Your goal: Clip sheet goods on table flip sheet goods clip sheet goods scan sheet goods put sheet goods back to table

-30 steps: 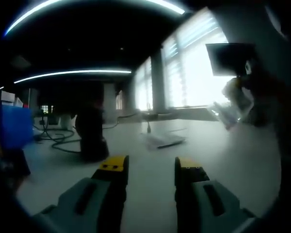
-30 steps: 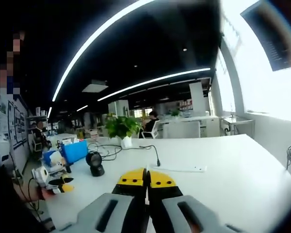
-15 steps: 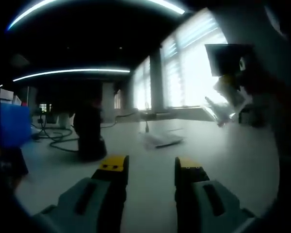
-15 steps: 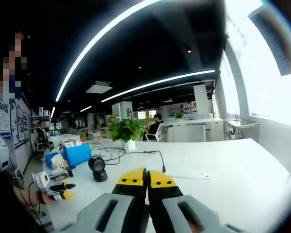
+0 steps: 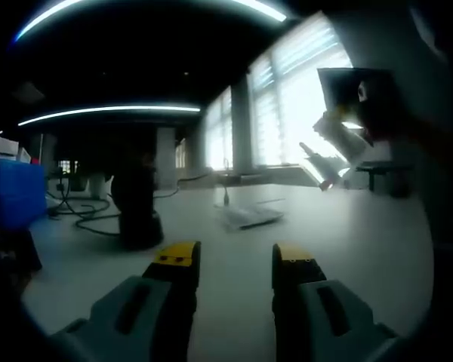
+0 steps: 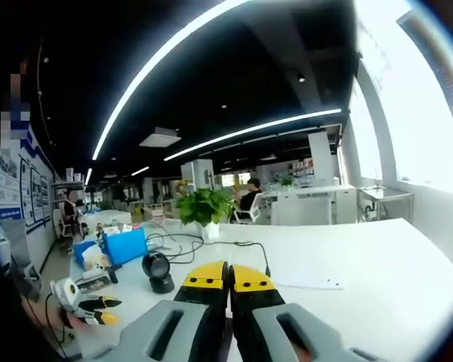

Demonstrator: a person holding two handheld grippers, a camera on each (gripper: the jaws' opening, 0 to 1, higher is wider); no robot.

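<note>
In the left gripper view my right gripper (image 5: 346, 127) is raised at the upper right, above the white table (image 5: 347, 234). It is shut on a clear sheet packet (image 5: 322, 161) with a red corner, which hangs tilted against the bright window. In the right gripper view its yellow-tipped jaws (image 6: 227, 276) are pressed together, and the thin packet between them is not visible. My left gripper (image 5: 235, 260) is low over the table and open, with nothing between its fingers. It also appears at the lower left as the left gripper (image 6: 87, 304). A black scanner (image 5: 136, 207) stands on the table, seen too as the scanner (image 6: 159, 271).
A flat white strip (image 5: 249, 216) with a black cable lies mid-table, seen also as the strip (image 6: 311, 281). A blue box (image 6: 125, 245) and a potted plant (image 6: 204, 208) stand further back. A person (image 6: 249, 197) sits at a far desk. Cables (image 5: 90, 219) trail at the left.
The right gripper has lifted the clear packet up and to the left in the left gripper view. The right gripper view has tilted upward. The left gripper has barely moved.
</note>
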